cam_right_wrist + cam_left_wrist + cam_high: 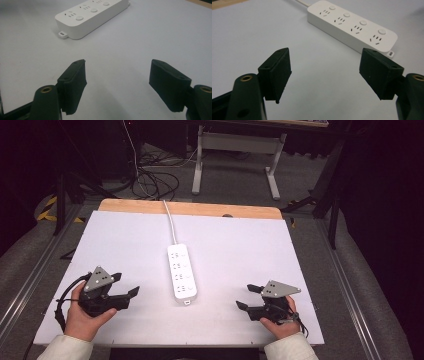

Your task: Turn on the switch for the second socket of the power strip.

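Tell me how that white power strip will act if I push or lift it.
The power strip looks like a stiff plastic bar lying flat, so it should slide rather than tip or roll. Its smooth casing may slip on the white table. The cord trailing off the far edge will probably drag and swing it.

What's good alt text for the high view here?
A white power strip with four sockets lies mid-table on a white tabletop, its cord running off the far edge. A person holds the left gripper and right gripper either side of it, jaws open, touching nothing.
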{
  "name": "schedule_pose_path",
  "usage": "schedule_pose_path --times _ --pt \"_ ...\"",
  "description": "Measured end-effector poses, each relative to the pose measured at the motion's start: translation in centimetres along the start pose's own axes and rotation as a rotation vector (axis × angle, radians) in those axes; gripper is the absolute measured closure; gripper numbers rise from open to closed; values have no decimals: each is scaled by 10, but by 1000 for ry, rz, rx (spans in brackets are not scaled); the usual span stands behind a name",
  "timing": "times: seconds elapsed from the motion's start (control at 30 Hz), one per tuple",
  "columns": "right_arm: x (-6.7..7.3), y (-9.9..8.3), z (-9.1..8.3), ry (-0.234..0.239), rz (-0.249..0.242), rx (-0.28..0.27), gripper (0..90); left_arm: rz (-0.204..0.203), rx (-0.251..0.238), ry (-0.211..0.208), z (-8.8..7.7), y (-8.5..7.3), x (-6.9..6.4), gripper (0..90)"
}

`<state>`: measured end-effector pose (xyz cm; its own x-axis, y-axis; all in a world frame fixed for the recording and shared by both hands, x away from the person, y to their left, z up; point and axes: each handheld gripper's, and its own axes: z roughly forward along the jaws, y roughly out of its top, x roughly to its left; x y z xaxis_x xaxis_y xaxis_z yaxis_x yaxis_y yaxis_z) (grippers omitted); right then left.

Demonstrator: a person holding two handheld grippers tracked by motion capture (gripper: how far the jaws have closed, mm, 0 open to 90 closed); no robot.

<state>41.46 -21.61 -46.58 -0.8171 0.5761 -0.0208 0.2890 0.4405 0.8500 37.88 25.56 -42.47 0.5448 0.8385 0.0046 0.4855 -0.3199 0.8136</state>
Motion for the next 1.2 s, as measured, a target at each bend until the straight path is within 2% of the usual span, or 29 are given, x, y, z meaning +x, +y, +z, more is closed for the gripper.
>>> schedule_pose_path --times 0.3,0.5,0.77,0.9,0.97,1.1,1.17,1.2 --pt "0 0 0 -1 0 4 301 14 22 -25 10 24 0 261" --pt "0 0 0 -1 -3 7 301 18 23 -57 19 40 -3 266" --pt "0 0 0 0 -3 8 301 49 27 -53 29 58 -10 281" --pt "0 0 -1 -2 0 5 301 85 38 -37 35 66 -12 303" --pt "0 0 -1 -3 1 4 301 86 38 -46 38 70 -12 314" --pt "0 0 -1 -2 -1 6 301 86 32 -64 44 75 -14 370" --pt "0 0 -1 -2 -1 6 301 68 43 -76 48 76 -16 396" --pt "-1 0 -2 -3 3 6 299 67 42 -78 49 77 -16 493"
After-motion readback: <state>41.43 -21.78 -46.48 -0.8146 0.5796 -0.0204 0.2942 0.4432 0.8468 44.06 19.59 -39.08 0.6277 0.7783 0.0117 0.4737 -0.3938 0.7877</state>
